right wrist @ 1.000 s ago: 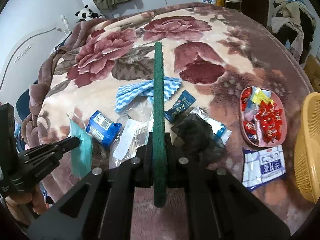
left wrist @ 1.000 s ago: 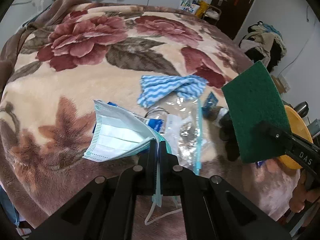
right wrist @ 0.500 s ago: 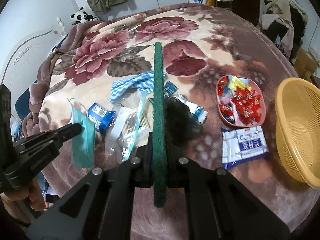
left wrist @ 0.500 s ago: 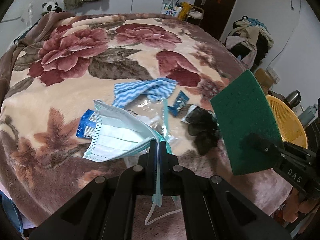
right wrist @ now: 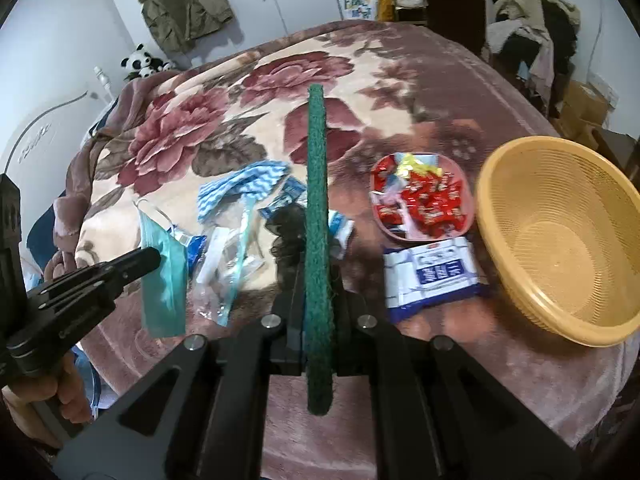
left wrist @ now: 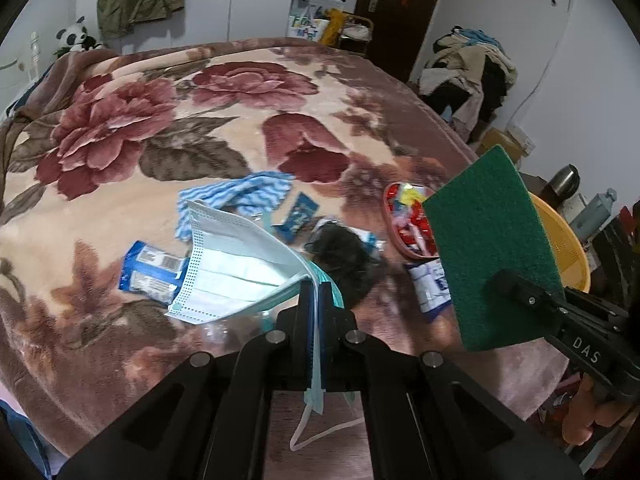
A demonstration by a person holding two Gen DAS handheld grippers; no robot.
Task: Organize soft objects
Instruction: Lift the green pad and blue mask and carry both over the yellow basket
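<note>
Both your grippers have drifted toward the yellow basket (right wrist: 560, 240) since a second ago. Your left gripper (left wrist: 316, 292) pinches the face mask (left wrist: 236, 272) above the bed (left wrist: 120, 160); your right gripper (right wrist: 318, 280) clamps the green scouring pad (right wrist: 317, 200). Only the right view shows the basket's whole bowl, beside the candy tray (right wrist: 420, 204).

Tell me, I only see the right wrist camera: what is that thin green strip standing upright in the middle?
Observer: The left wrist view shows its face: a flat, rectangular green scouring pad. You see it edge-on. The right gripper pinches its lower edge.
Operator: And the teal sheet on my left?
Observer: A pleated face mask, white inside, clamped in the left gripper.
Operator: Anything hanging off it?
Observer: Its ear loop dangles below the jaws.
</note>
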